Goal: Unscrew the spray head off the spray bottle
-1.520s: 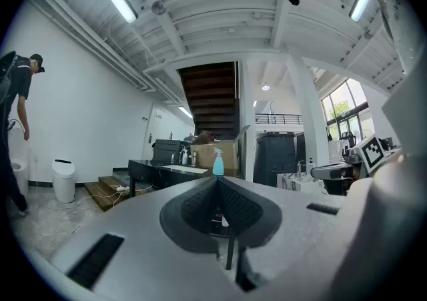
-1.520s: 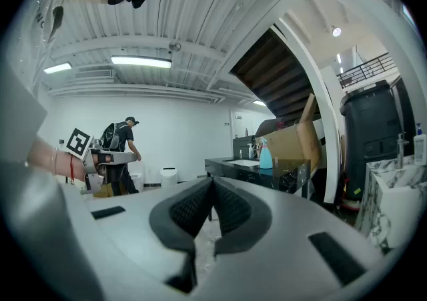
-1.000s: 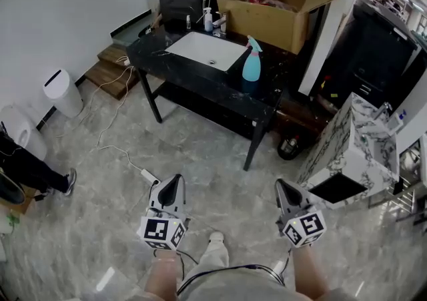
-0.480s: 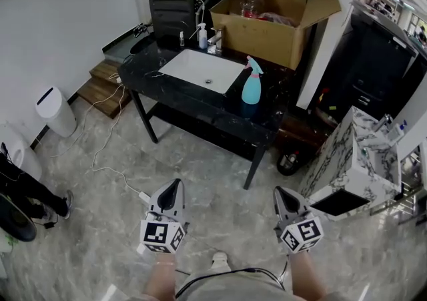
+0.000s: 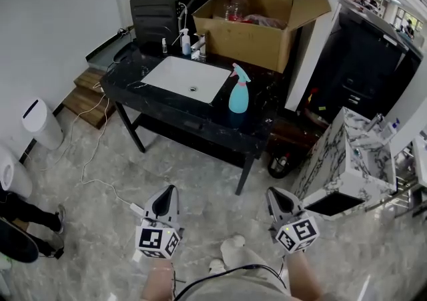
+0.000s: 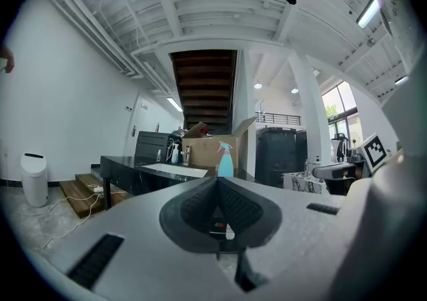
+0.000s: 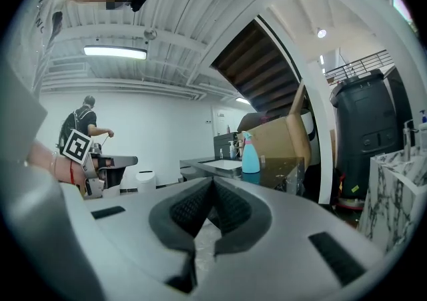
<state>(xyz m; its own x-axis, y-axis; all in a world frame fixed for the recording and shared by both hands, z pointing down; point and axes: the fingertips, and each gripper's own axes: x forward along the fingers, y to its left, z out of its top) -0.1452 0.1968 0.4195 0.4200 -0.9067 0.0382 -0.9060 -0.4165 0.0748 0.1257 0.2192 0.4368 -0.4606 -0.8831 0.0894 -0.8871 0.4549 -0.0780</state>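
A turquoise spray bottle (image 5: 238, 93) with a pink-and-turquoise spray head stands upright on the black marble counter (image 5: 167, 111), to the right of the white sink (image 5: 183, 78). The bottle shows small and far off in the left gripper view (image 6: 225, 160) and in the right gripper view (image 7: 250, 153). Both grippers hang low over the floor, well short of the counter. My left gripper (image 5: 167, 191) is shut with nothing in it. My right gripper (image 5: 272, 195) is shut and empty too.
An open cardboard box (image 5: 263, 19) sits behind the bottle. Small bottles (image 5: 185, 41) and a tap stand behind the sink. A white marbled cabinet (image 5: 347, 159) stands right, a white bin (image 5: 39, 123) left. A white cable (image 5: 93, 153) trails across the floor. A person (image 7: 83, 129) stands far off.
The counter and bottle have slid left and down in the head view as I step closer. Both grippers stay shut and low, side by side.
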